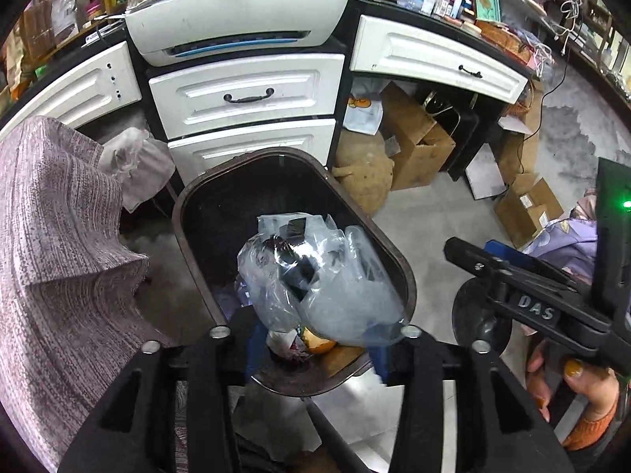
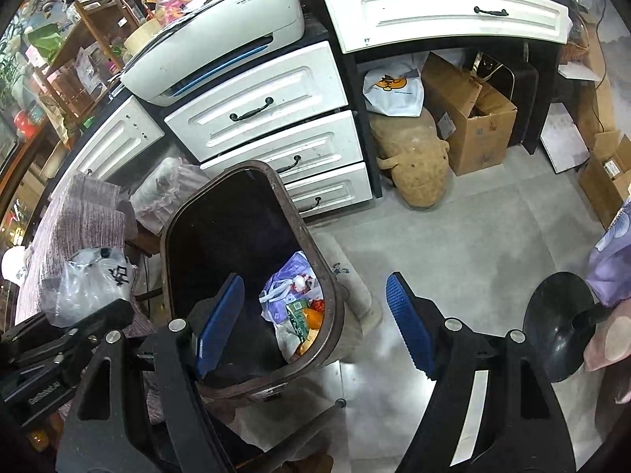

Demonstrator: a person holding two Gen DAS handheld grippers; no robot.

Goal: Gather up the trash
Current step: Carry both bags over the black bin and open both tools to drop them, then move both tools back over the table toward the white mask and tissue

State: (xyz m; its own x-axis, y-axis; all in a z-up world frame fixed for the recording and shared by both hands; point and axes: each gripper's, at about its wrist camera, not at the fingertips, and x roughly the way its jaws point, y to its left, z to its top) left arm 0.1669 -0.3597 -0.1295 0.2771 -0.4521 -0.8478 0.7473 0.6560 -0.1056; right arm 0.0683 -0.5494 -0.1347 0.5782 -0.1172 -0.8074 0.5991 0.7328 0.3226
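Note:
A dark brown trash bin [image 1: 189, 197] [image 2: 173, 220] stands open on the floor before white drawers. Inside lie a purple-white bag, a green packet and an orange item [image 2: 295, 307]. My left gripper [image 1: 315, 335] is shut on a crumpled clear plastic bag [image 1: 315, 276] and holds it over the bin mouth; the bag also shows in the right wrist view [image 2: 86, 283]. My right gripper [image 2: 315, 323] is open and empty, its left blue finger [image 2: 221, 323] over the bin, its right one [image 2: 410, 327] over the floor. It shows from the side in the left wrist view [image 1: 465, 250].
White drawers [image 2: 256, 110] with a printer [image 1: 236, 19] on top stand behind the bin. A mauve fabric seat [image 1: 59, 236] is at left. Cardboard boxes [image 2: 473, 118], a tan plush toy [image 2: 418, 161] and a black round stand base [image 2: 560, 327] sit on the grey floor.

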